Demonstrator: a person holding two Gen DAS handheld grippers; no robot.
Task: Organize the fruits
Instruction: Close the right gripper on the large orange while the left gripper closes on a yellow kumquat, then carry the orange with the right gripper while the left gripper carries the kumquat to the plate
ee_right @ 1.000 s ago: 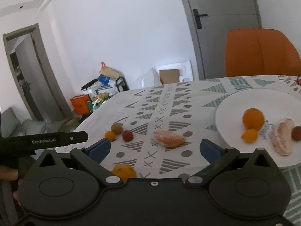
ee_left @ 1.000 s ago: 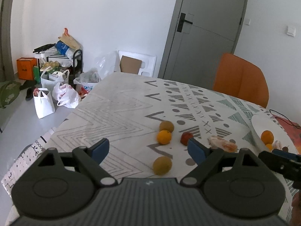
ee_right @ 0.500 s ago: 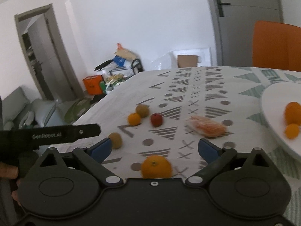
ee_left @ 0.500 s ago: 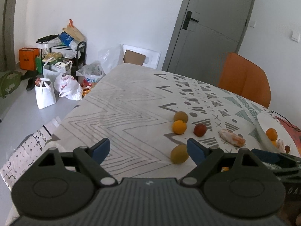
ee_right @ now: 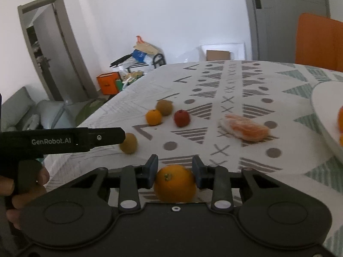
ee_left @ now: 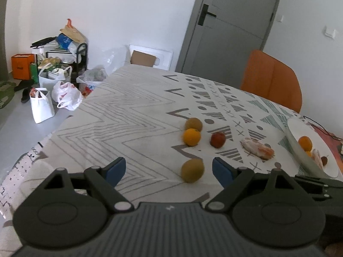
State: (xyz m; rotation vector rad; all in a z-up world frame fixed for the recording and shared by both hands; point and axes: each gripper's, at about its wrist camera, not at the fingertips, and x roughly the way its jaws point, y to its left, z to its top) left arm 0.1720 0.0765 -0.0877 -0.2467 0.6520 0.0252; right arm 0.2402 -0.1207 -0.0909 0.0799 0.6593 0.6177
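Jaws on your right gripper (ee_right: 174, 174) have just been closing, and they now clamp a large orange (ee_right: 175, 183) from both sides, the blue pads touching its skin low over the patterned bench (ee_right: 214, 81). Your left gripper (ee_left: 169, 170) stands spread wide with nothing gripped; a greenish-brown kiwi (ee_left: 192, 169) lies on the cloth near its right-hand pad, apart from both pads as far as you can see. Beyond that kiwi a small orange (ee_left: 191, 136) sits touching or just beside a second kiwi (ee_left: 193, 124), and a red fruit (ee_left: 218, 139) lies a little to their right. Farther right, a peeled citrus piece (ee_left: 257, 148) rests on the cloth between the red fruit and the white plate (ee_left: 300, 150). On that plate you already have an orange (ee_left: 305, 143), with smaller pieces next to it that are too small to tell apart. From the right wrist view you can see your left hand (ee_right: 23, 184) wrapped around the black handle at the left edge. An orange chair (ee_left: 272, 80) stands at the far side of the bench, before a grey door (ee_left: 231, 27), and bags (ee_left: 53, 94) are piled on the floor by the wall.
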